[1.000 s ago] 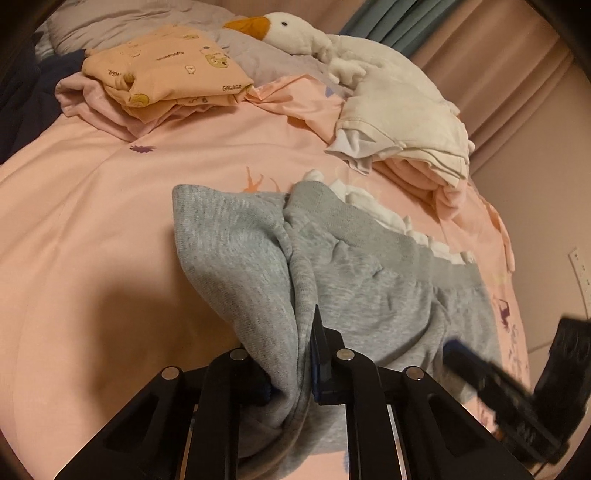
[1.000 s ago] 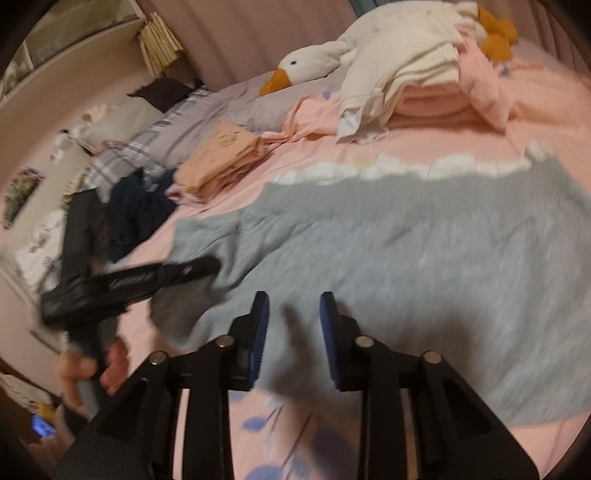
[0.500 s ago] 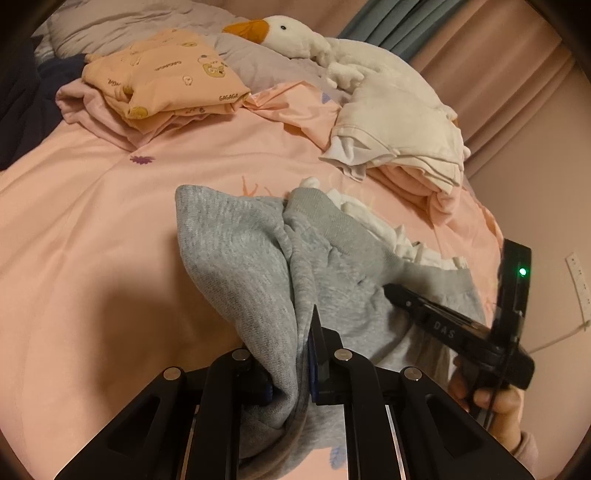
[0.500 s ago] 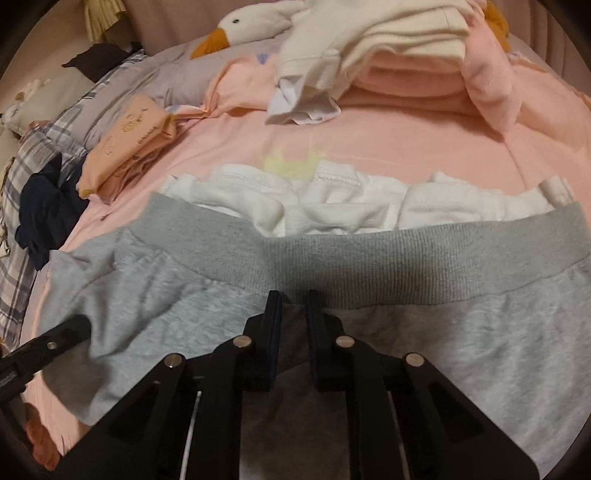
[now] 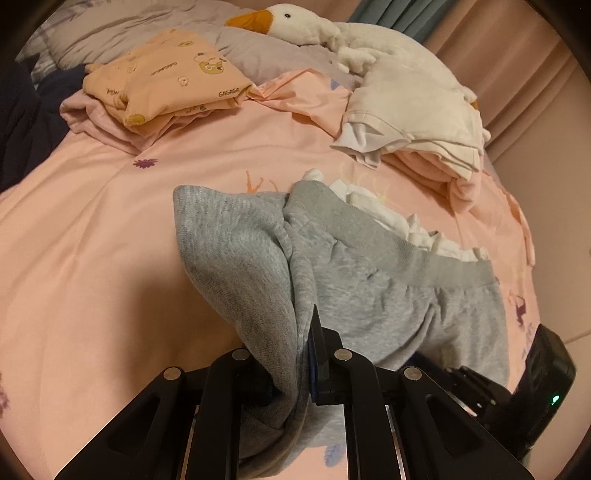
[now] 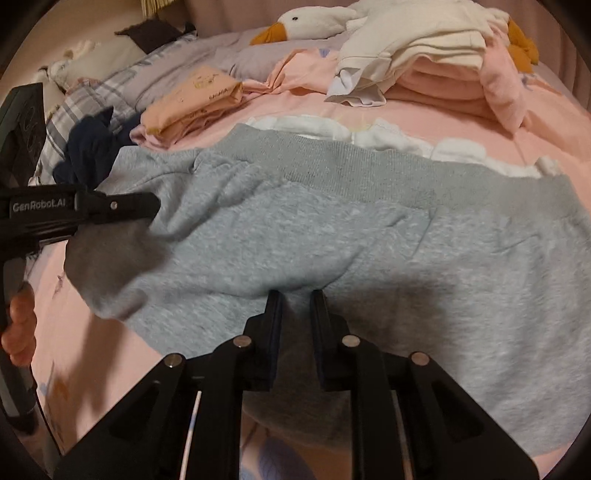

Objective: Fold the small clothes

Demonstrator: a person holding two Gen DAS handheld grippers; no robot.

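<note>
Grey sweatpants [image 5: 373, 280] lying spread across the pink bedsheet [image 5: 85, 258], waistband toward the pillow end, one end bunched up and lifted off the sheet. Left gripper [image 5: 291, 354] pinching that lifted fold, fabric draping down between the two fingers [image 5: 319, 354]. Right gripper [image 6: 295, 314] sitting at the near middle edge of the same garment, fingers [image 6: 273, 317] narrowly parted with grey cloth running between them; gripping looks likely, but cannot tell for sure. In the right wrist view, left gripper [image 6: 122, 208] reaching in from the left edge, tip buried in the cloth, person's hand [image 6: 20, 325] wrapping the handle.

Counting: one pair of sweatpants, one white garment [image 6: 391, 142] poking out just beyond the waistband, one folded peach printed garment [image 5: 166, 77] resting on a pinkish piece, one stack of white and pink folded clothes [image 5: 417, 129], one dark navy heap [image 6: 92, 147], one stuffed goose [image 5: 314, 26] leaning over the white-and-pink stack.

Working on a bed: pink sheet with small printed figures, grey pillow [image 5: 258, 51] at the far end, plaid bedding [image 6: 74, 110] to the side. Pink curtains [image 5: 517, 74] hanging behind, teal strip beside them.
</note>
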